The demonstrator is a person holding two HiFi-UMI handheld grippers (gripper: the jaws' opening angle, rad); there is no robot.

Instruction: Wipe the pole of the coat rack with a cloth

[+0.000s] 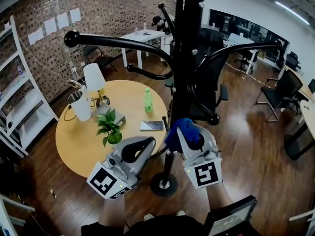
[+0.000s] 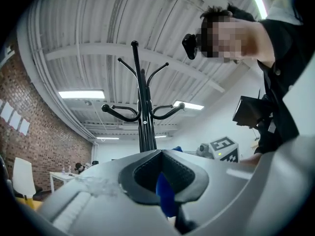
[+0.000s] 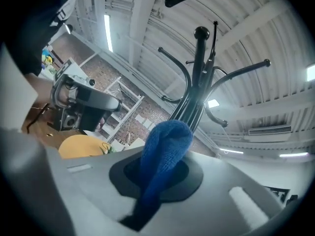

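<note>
The black coat rack pole (image 1: pixel 183 73) rises mid-frame from a round base (image 1: pixel 164 184), with curved hooks spreading out above. My right gripper (image 1: pixel 193 137) is shut on a blue cloth (image 1: pixel 178 131), which rests against the pole's lower part. From the right gripper view the cloth (image 3: pixel 165 146) bulges out of the right gripper (image 3: pixel 162 173), with the pole (image 3: pixel 197 82) just beyond. My left gripper (image 1: pixel 146 144) hangs left of the pole, apart from it. In its own view the left gripper (image 2: pixel 161 154) is shut; a thin blue sliver shows between its pads and I cannot tell what it is.
A round wooden table (image 1: pixel 78 141) stands left of the rack with a lamp (image 1: pixel 94 80), a potted plant (image 1: pixel 109 127), a green bottle (image 1: pixel 147 101) and a flat device (image 1: pixel 151 126). White shelving (image 1: pixel 19 107) lines the brick wall. Office chairs (image 1: pixel 278 90) stand to the right.
</note>
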